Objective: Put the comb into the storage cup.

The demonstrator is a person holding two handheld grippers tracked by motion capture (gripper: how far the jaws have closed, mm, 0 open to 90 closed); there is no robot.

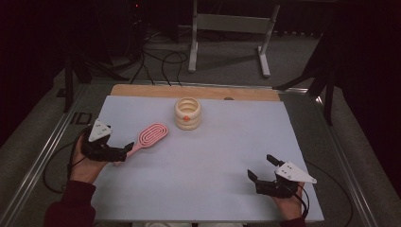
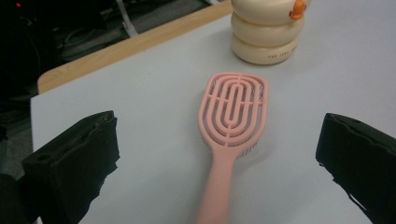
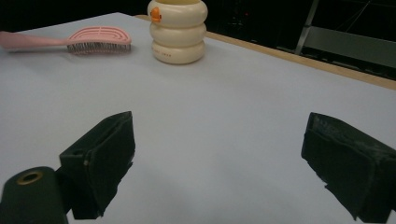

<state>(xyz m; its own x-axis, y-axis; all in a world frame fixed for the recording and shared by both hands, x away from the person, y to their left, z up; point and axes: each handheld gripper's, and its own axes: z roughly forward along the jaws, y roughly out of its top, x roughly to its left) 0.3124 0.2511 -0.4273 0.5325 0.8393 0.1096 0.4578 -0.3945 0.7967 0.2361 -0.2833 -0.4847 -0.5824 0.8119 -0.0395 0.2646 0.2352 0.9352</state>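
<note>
A pink vented hairbrush (image 1: 151, 135) lies bristles-down on the pale sheet, its handle pointing at my left gripper (image 1: 122, 154). In the left gripper view the hairbrush (image 2: 233, 109) runs up the middle. Its handle lies between the two black jaws of the left gripper (image 2: 218, 135), which stand wide open and apart from it. A cream ribbed holder (image 1: 187, 113) with an orange spot stands upright just beyond the brush head. My right gripper (image 1: 261, 166) rests open near the front right with nothing between its jaws. In its own view, the right gripper (image 3: 219, 140) faces the holder (image 3: 177, 32) and hairbrush (image 3: 93, 41) farther off.
The pale sheet (image 1: 213, 156) covers a wooden table whose far edge (image 1: 194, 91) shows bare. Metal rails run along both sides. Beyond the table are floor cables and a white stand (image 1: 229, 23).
</note>
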